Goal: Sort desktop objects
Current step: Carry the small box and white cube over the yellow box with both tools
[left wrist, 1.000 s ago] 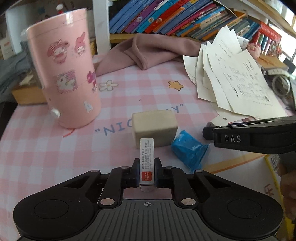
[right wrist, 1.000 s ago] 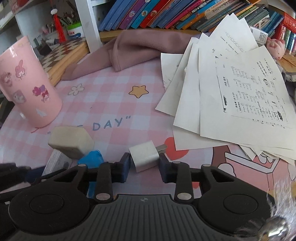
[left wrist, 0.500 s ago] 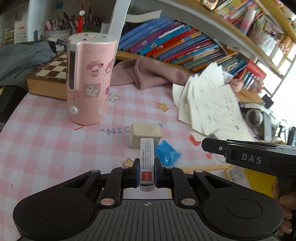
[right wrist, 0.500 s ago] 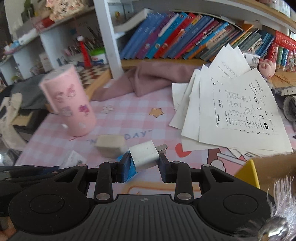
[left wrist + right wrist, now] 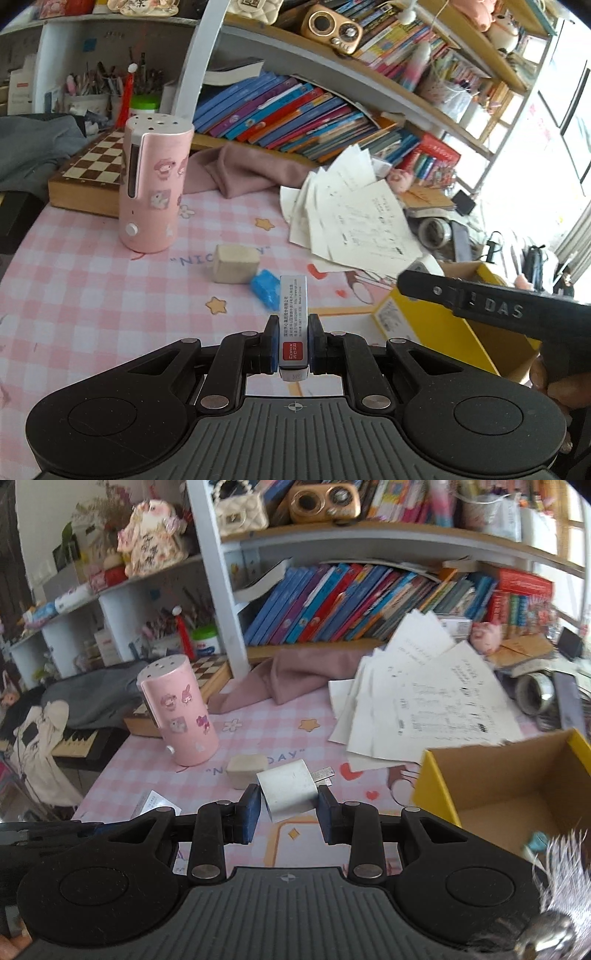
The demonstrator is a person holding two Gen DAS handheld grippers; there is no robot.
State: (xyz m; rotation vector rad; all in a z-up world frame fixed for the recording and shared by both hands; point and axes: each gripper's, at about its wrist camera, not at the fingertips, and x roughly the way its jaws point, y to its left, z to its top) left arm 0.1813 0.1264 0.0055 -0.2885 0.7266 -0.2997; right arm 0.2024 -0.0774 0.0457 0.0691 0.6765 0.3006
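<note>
My left gripper is shut on a small grey staple box with a red label, held above the pink checked desk mat. My right gripper is shut on a white charger plug, also lifted off the mat; it shows in the left wrist view as a black bar at right. A beige eraser block and a blue crumpled wrapper lie on the mat. An open yellow cardboard box stands at the right.
A pink sticker-covered cylinder stands at the left on the mat. Loose paper sheets fan out at the right, a pink cloth lies at the back, a chessboard box at back left. Bookshelves rise behind.
Both grippers have risen and pulled back from the mat with their objects held. The yellow box has come into view at the right.
</note>
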